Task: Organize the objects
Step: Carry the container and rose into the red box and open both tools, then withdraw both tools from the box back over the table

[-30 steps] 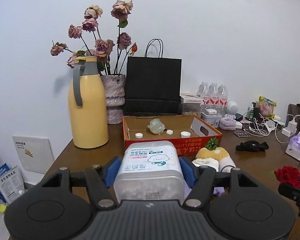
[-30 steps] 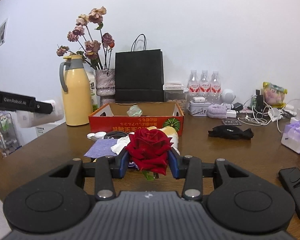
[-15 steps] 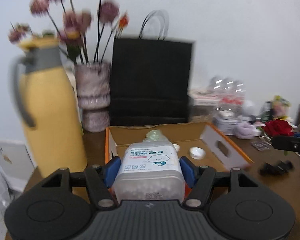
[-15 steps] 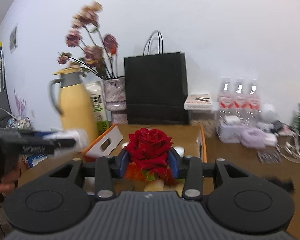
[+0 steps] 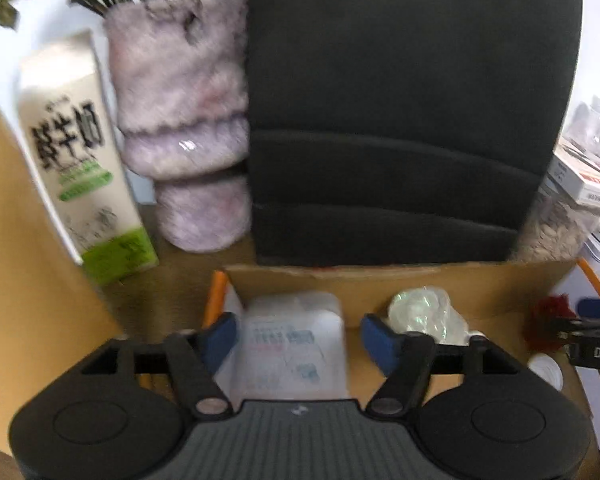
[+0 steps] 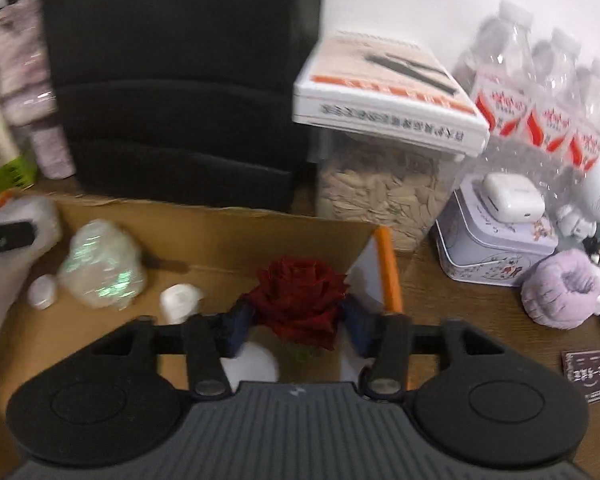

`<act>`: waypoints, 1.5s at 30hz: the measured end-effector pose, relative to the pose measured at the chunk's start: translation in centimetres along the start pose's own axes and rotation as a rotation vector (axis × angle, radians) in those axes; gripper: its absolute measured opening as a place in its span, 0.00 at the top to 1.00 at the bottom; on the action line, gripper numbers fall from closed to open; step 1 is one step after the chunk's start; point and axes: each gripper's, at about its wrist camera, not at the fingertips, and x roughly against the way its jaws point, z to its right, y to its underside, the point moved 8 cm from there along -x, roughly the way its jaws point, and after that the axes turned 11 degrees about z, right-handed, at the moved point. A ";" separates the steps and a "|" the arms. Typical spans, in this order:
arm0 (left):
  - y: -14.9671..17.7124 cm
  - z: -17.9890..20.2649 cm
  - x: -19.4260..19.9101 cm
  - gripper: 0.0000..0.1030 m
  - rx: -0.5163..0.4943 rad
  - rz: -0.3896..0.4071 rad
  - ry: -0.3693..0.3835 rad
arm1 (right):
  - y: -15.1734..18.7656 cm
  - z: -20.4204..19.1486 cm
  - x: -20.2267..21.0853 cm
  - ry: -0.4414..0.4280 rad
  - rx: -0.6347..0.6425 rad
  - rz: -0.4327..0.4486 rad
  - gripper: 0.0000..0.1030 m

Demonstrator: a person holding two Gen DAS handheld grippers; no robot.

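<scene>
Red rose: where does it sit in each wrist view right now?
Left wrist: red rose at far right edge, over the cardboard box, beside the other gripper.
Right wrist: red rose at centre, between the right gripper's opening fingers.
Shared landmark: crumpled iridescent plastic wrap in the box.

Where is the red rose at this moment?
In the right wrist view the rose sits between the opening jaws of the right gripper, over the right end of the cardboard box.

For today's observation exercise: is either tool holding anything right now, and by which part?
Neither grips firmly. The left tool is opening, its pads clear of the white container's sides. The right tool is also opening around the red rose bloom, inside the cardboard box.
</scene>
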 end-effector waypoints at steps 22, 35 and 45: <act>6.3 -3.4 37.7 0.06 0.067 0.389 0.225 | 4.9 -3.8 33.7 -0.191 -0.054 0.412 0.00; 15.4 1.0 50.9 0.00 -0.092 0.465 0.323 | 21.2 -7.9 48.2 -0.071 -0.052 0.654 0.00; 14.8 5.0 51.1 0.00 -0.156 0.481 0.325 | 22.3 -6.8 50.3 0.016 -0.028 0.734 0.00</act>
